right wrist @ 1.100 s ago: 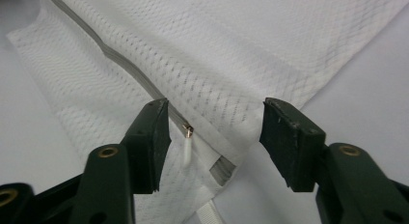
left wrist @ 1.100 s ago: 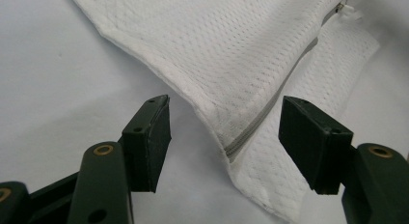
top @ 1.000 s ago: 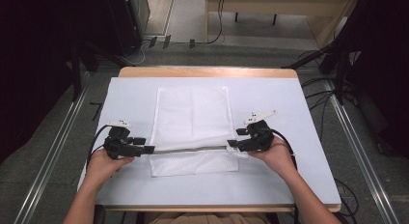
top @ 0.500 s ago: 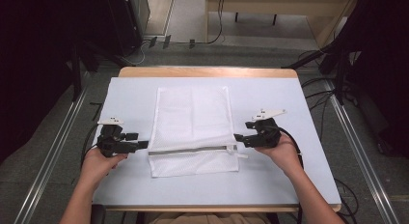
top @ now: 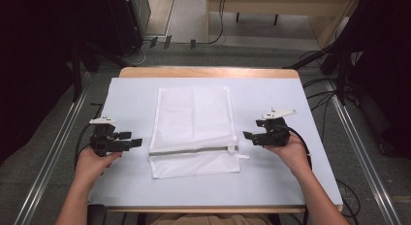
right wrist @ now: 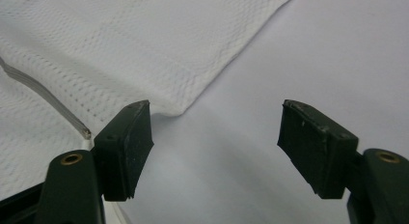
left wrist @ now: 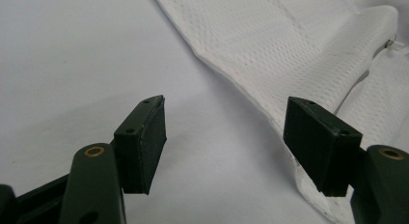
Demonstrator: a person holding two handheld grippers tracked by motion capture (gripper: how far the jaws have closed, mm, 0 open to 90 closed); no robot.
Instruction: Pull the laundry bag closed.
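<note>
Both grippers have drawn apart from the white mesh bag (top: 194,133) since the earlier frames. Left gripper (top: 137,142) stands released, clear of the bag's left edge, nothing between its jaws. Right gripper (top: 247,136) is released too, its jaws having just been opening, empty, just beside the zip (top: 191,151) end. Bag lies flat at mid worktop (top: 271,181).

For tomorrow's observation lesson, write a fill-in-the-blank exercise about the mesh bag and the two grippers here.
1. The white mesh bag lies flat on the ____.
2. Its zipper is fully ____.
3. The left gripper and the right gripper hold ____.
4. Both grippers' fingers stand ____.

Missing words: table; closed; nothing; open
</note>
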